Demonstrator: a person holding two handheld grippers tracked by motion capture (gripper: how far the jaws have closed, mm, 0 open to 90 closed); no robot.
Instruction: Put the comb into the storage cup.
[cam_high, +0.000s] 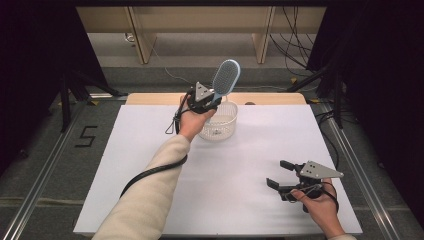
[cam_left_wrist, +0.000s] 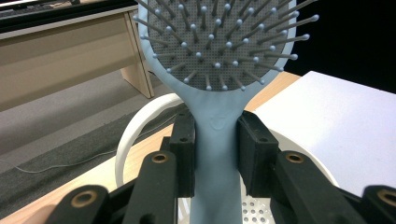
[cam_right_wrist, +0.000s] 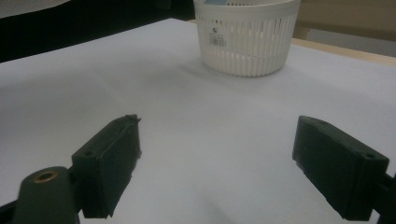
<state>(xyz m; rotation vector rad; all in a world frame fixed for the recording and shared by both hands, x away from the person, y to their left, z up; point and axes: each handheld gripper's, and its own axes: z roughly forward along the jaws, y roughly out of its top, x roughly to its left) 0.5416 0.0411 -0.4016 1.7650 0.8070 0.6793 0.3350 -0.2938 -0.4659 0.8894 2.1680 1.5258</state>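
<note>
A light blue hairbrush (cam_high: 226, 77) is held upright over a white slatted basket (cam_high: 226, 128) at the far middle of the table. My left gripper (cam_high: 209, 100) is shut on its handle. In the left gripper view the two black pads (cam_left_wrist: 184, 154) squeeze the hairbrush (cam_left_wrist: 215, 135) handle just below the bristled head, with the basket (cam_left_wrist: 133, 133) rim beneath. My right gripper (cam_high: 279, 173) rests low at the near right of the table, open, nothing between its jaws. In the right gripper view my right gripper (cam_right_wrist: 217, 163) faces the basket (cam_right_wrist: 245, 39) across bare white tabletop.
The white table top (cam_high: 150, 175) spreads wide around the basket, with a wooden strip (cam_high: 270, 98) along its far edge. Wooden desk legs (cam_high: 142, 42) and loose cables (cam_high: 295, 50) are on the floor beyond. Dark curtains flank both sides.
</note>
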